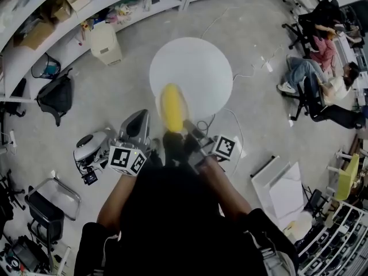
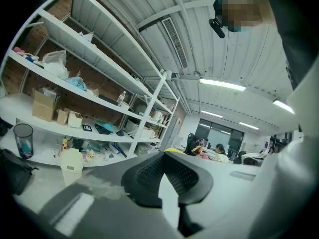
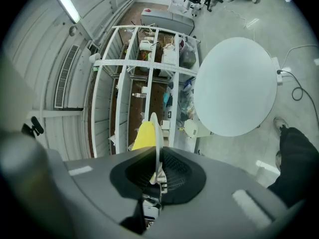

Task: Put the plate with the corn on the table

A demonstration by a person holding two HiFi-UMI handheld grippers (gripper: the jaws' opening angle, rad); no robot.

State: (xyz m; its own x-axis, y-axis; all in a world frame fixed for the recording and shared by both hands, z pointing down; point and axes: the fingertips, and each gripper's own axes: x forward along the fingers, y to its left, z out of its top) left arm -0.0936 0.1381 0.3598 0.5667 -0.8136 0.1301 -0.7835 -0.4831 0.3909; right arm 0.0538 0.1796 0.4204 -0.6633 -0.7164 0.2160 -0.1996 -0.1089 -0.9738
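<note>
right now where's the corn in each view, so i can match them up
Head view: the corn is in the middle, over the near edge of the round table.
Left gripper view: only a thin yellow sliver just above the jaws, probably the corn.
Right gripper view: lower middle, against the left face of the plate clamped in the jaws.
Shared landmark: the white shelving.

The room is bright. Long ceiling lights (image 2: 222, 85) shine white. The edges bend round and go dark. Close parts look blurry.
</note>
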